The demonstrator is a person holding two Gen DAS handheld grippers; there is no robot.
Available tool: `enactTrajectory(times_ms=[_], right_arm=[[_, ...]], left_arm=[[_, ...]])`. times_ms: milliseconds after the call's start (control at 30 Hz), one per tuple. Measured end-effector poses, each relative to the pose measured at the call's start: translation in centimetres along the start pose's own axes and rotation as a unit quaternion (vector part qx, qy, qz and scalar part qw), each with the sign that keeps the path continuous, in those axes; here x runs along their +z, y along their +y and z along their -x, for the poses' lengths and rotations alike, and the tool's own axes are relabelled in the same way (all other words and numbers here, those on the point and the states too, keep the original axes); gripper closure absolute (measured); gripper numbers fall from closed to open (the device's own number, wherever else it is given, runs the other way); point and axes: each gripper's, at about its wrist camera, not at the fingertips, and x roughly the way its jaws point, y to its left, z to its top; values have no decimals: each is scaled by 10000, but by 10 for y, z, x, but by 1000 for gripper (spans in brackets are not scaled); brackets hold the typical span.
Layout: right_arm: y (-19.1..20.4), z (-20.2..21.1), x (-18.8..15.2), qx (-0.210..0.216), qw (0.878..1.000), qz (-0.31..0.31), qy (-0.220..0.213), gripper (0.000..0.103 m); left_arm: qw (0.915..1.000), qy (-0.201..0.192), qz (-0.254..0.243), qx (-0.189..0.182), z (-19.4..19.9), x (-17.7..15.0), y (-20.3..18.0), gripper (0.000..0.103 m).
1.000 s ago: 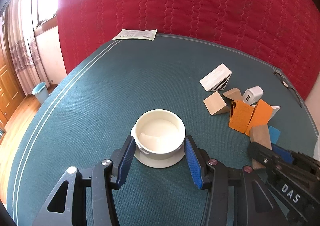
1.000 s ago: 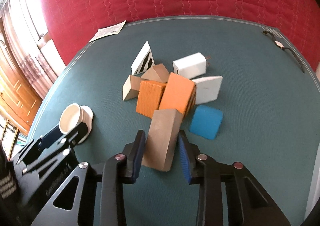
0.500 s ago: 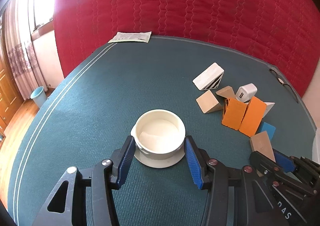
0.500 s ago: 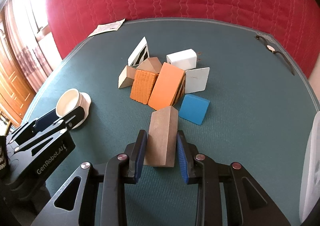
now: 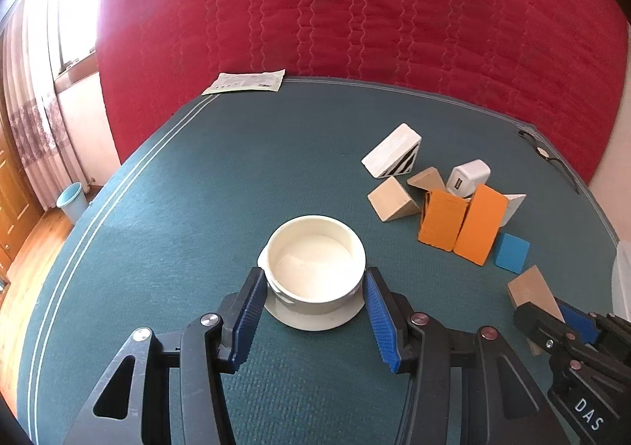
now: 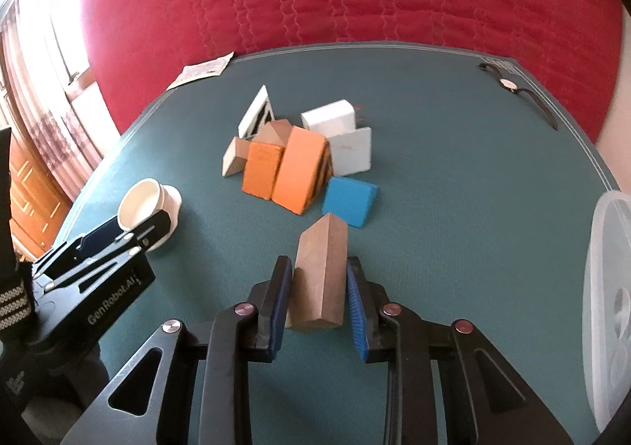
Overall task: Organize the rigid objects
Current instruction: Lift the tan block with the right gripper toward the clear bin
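- Risk: the brown wooden wedge [image 6: 321,279] is held by its two flat sides only, with its peaked end projecting well forward of the pads. In my judgement it could pivot or slide out if swung quickly toward the white bowl [image 5: 315,265].
- Risk: the bowl sits on a saucer [image 5: 315,320], not directly on the green desk [image 5: 197,188]. A wedge dropped against the rim could tip or shift the bowl unless the left side steadies it.
- Risk: the two grippers are near each other; a careless crossing path could cause them to collide.
- Right gripper [image 6: 318,303]: jaws closed on the wedge, blue pads pressing both faces. The wedge appears clear of the desk and apart from the remaining pile of blocks [image 6: 295,165].
- Left gripper [image 5: 313,316]: jaws partly open, bracketing the bowl. The pads stand at its sides; whether they actually press on it I cannot tell.
- Location: the bowl is left of the pile; the blue block [image 6: 349,200] lies just beyond the wedge's tip.
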Motion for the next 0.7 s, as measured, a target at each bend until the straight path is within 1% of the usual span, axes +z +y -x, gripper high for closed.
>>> enactTrajectory(times_ms=[200, 500, 700], right_arm=[[-10, 3, -8, -32, 9999, -120, 44, 75], [-24, 31, -8, -97, 9992, -281, -248, 75], [-44, 51, -15, -223, 9978, -471, -402, 75]], left_arm=[[10000, -26, -61, -63, 3, -1, -4, 50], [9995, -102, -207, -219, 8, -4, -13, 50], [9989, -137, -325, -296, 11, -7, -20, 50]])
